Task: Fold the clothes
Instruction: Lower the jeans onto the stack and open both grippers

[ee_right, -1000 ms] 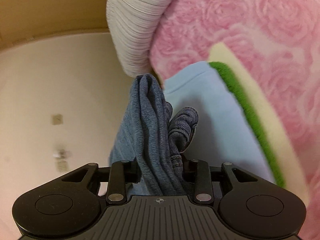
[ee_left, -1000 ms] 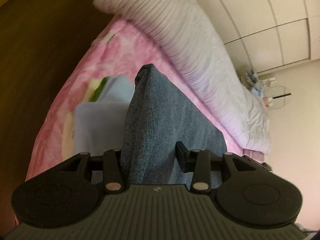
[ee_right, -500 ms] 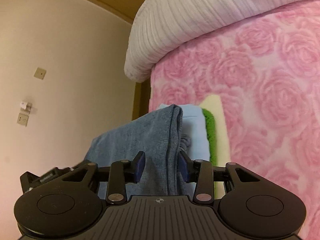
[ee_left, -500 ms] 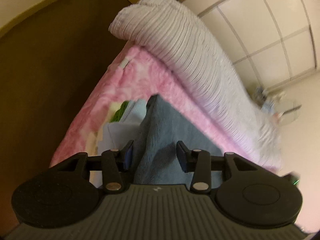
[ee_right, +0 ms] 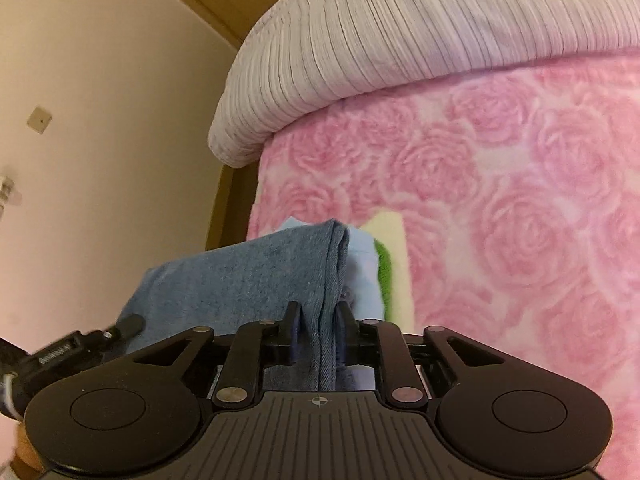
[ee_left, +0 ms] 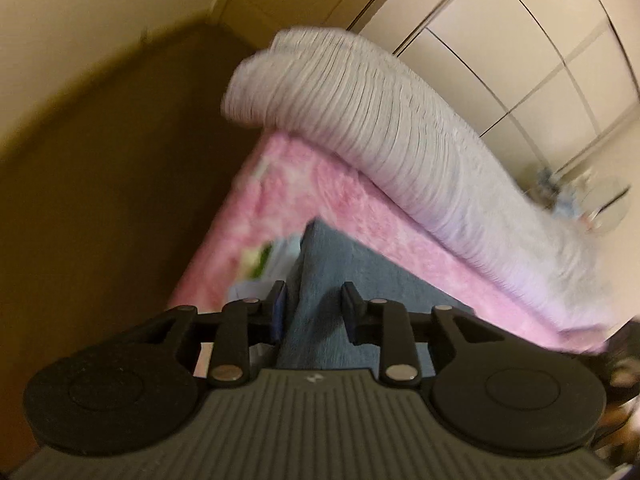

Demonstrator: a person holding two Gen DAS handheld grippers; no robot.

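Note:
A blue denim garment (ee_left: 344, 264) hangs stretched between my two grippers above the bed. In the left wrist view my left gripper (ee_left: 314, 308) is shut on one end of it, the cloth filling the gap between the pads. In the right wrist view my right gripper (ee_right: 318, 320) has the folded hem of the denim garment (ee_right: 248, 276) between its pads, and its jaws are closing on it. From there the cloth runs left toward a black piece of the other tool (ee_right: 80, 350).
Under the denim lies a folded light blue garment (ee_right: 362, 264) on a cream item with a green edge (ee_right: 384, 268). They rest on a pink rose blanket (ee_right: 500, 220). A white ribbed duvet (ee_right: 400, 40) is piled behind, beside a brown headboard (ee_left: 120, 180). White wardrobe doors (ee_left: 520, 60) stand further back.
Both grippers' jaws have narrowed onto the denim and both have risen, lifting it off the folded stack. Both views have tilted up and rolled, showing more wall and duvet.

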